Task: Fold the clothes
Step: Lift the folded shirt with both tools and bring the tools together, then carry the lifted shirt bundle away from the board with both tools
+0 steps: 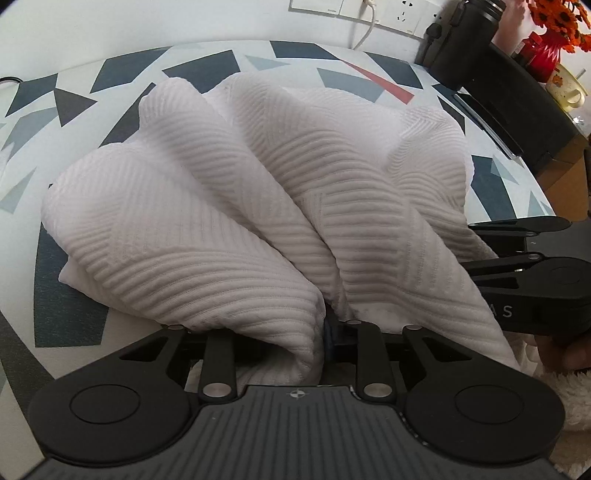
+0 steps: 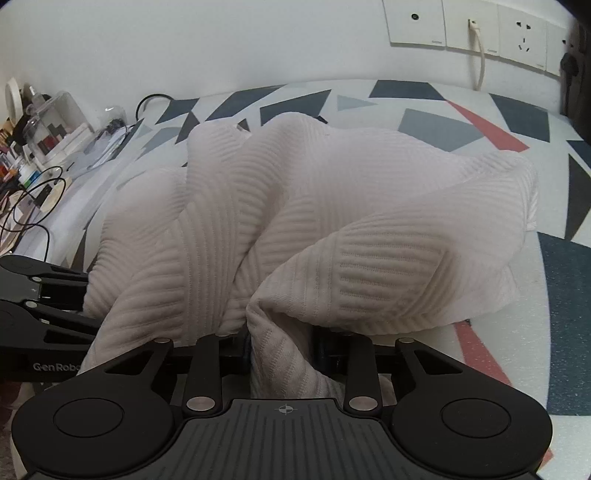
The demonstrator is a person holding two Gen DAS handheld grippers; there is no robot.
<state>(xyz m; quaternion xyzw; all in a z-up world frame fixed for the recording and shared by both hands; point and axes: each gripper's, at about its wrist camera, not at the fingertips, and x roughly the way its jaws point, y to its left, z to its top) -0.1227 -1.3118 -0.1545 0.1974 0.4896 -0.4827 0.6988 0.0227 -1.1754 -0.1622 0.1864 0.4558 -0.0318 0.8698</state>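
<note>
A white ribbed knit garment (image 1: pixel 258 192) lies bunched in thick folds on a table covered with a patterned cloth (image 1: pixel 207 70). In the left wrist view its near edge is pinched in my left gripper (image 1: pixel 295 334), whose fingers are buried in the fabric. My right gripper (image 1: pixel 480 243) comes in from the right edge and also meets the cloth. In the right wrist view the garment (image 2: pixel 332 206) rises in a hump, and a fold runs down between the fingers of my right gripper (image 2: pixel 282 343), shut on it. The left gripper (image 2: pixel 74 299) sits at the far left, against the cloth.
A black flask (image 1: pixel 458 48), a red vase with orange flowers (image 1: pixel 546 55) and a pale mug (image 1: pixel 565 92) stand at the table's far right. Wall sockets (image 2: pixel 480 29) with a plugged cable line the back wall. Boxes, jars and black cables (image 2: pixel 40 147) crowd the left side.
</note>
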